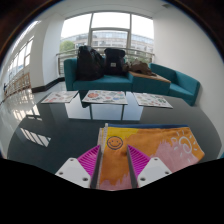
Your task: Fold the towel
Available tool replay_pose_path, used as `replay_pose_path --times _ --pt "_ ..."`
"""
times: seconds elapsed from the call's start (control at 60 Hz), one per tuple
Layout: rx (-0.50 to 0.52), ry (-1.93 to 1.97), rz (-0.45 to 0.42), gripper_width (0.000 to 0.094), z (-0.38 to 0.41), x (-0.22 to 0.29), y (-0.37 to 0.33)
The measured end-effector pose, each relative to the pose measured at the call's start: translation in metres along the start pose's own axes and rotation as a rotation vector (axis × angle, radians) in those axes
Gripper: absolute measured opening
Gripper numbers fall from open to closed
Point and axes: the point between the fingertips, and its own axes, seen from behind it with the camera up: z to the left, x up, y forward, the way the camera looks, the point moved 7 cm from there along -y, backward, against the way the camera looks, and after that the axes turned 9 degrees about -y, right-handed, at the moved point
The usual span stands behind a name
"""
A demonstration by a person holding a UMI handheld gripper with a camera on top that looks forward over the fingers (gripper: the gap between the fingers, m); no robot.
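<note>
An orange, yellow and pink towel with a smiley face lies on a dark glossy table. One part of it runs back between my fingers and fills the gap between the magenta pads. My gripper is shut on that part of the towel, low over the table's near side. The rest of the towel spreads ahead and to the right of the fingers.
Several patterned mats lie along the table's far edge. Beyond it stands a teal sofa with black bags on it, in front of large windows. Bare table surface lies to the left of the towel.
</note>
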Motion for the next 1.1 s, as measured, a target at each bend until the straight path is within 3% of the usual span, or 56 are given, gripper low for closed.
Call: replay_pose_path --times 0.067,0.15,0.167,0.2,0.217,0.417,0.517,0.6,0.717,0.883,0.95,1.05,1.1 --pt "0.000 -0.006 0.014 0.0395 0.003 0.000 0.000" --pt "0.018 -0.022 0.006 0.0223 0.010 0.001 0.000" --pt "0.020 -0.024 0.003 0.0234 0.010 0.001 0.000" --pt "0.018 -0.020 -0.004 0.0068 0.008 0.002 0.001" --pt "0.010 -0.010 -0.008 0.0039 0.006 0.003 0.002" --pt "0.123 0.183 0.043 0.0028 0.002 0.009 -0.008" --pt "0.139 0.229 -0.036 0.0028 -0.029 0.048 -0.037" --pt "0.109 0.204 -0.084 0.0028 -0.072 0.074 -0.062" --pt "0.004 0.129 -0.091 0.0029 -0.133 0.068 -0.066" --pt "-0.141 0.084 0.010 0.0029 -0.214 0.018 -0.048" --pt "-0.171 0.084 0.060 0.0088 -0.237 -0.004 -0.037" --pt "-0.238 0.082 0.107 0.0481 -0.268 -0.030 -0.029" --pt "-0.273 0.087 0.120 0.0575 -0.279 -0.034 -0.032"
